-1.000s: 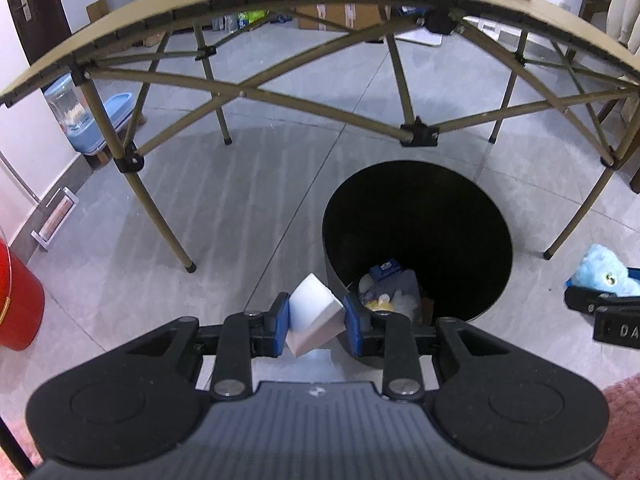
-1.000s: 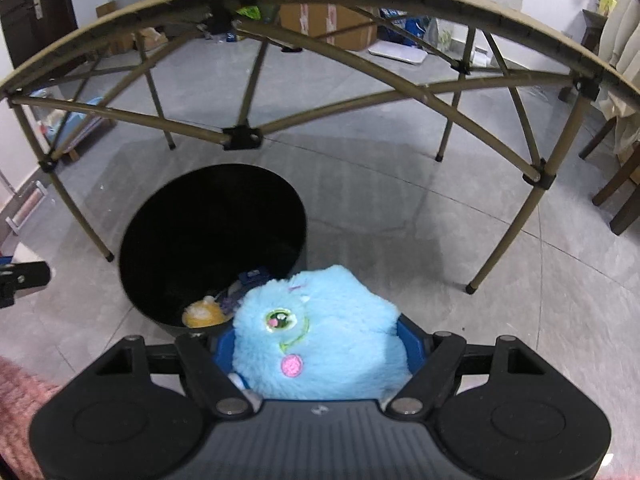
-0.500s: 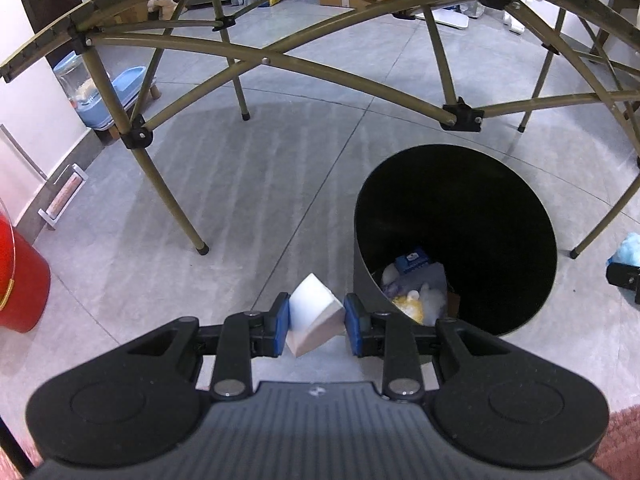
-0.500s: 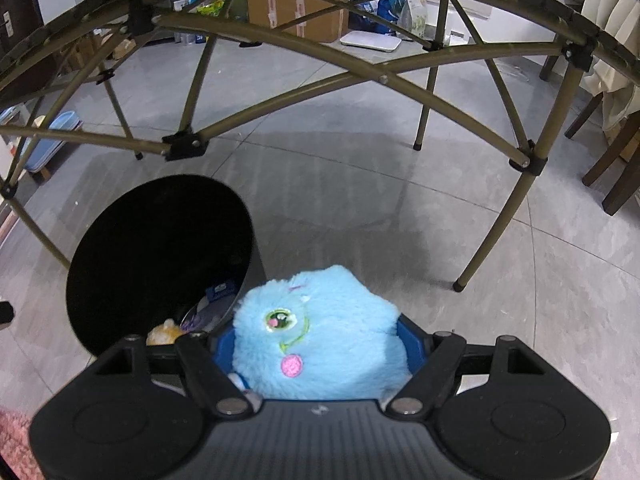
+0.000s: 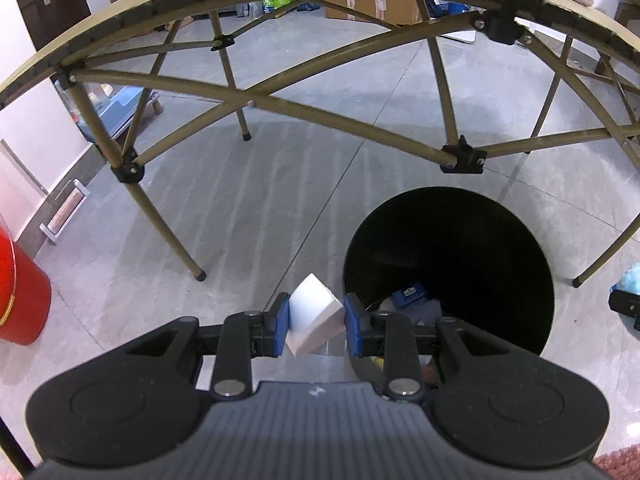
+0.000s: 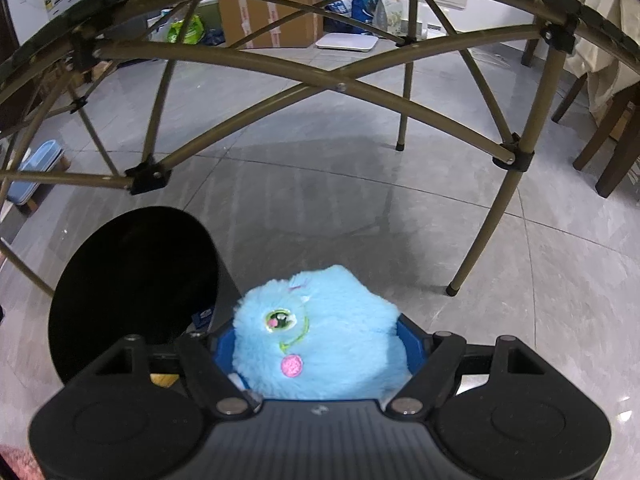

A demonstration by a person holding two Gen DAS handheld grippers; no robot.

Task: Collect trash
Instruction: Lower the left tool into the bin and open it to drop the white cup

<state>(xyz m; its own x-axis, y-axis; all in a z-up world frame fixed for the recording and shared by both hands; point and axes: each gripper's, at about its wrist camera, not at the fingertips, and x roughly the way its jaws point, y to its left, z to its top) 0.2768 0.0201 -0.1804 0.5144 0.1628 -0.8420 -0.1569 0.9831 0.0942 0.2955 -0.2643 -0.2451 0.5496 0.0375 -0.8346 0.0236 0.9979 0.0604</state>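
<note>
My left gripper [image 5: 316, 322] is shut on a white foam block [image 5: 314, 320], held just left of the rim of a black round bin [image 5: 500, 248] on the floor. Scraps of trash [image 5: 408, 300] lie at the bin's bottom. In the right wrist view my right gripper [image 6: 320, 344] is shut on a fluffy light-blue plush toy [image 6: 320, 340] with one green eye, to the right of the same black bin [image 6: 132, 280]. At the left view's right edge, the toy [image 5: 631, 276] and the right gripper's tip show.
A folding camp table [image 5: 280, 8] with tan crossed legs [image 6: 492, 208] arches over the grey tiled floor just beyond the bin. A red bucket [image 5: 20, 296] stands at the left. Wooden chair legs [image 6: 612, 148] stand at the right; cardboard boxes [image 6: 272, 16] sit behind.
Both views have shifted: the bin has slid right and lower in the left view and further left in the right view. Both grips are unchanged.
</note>
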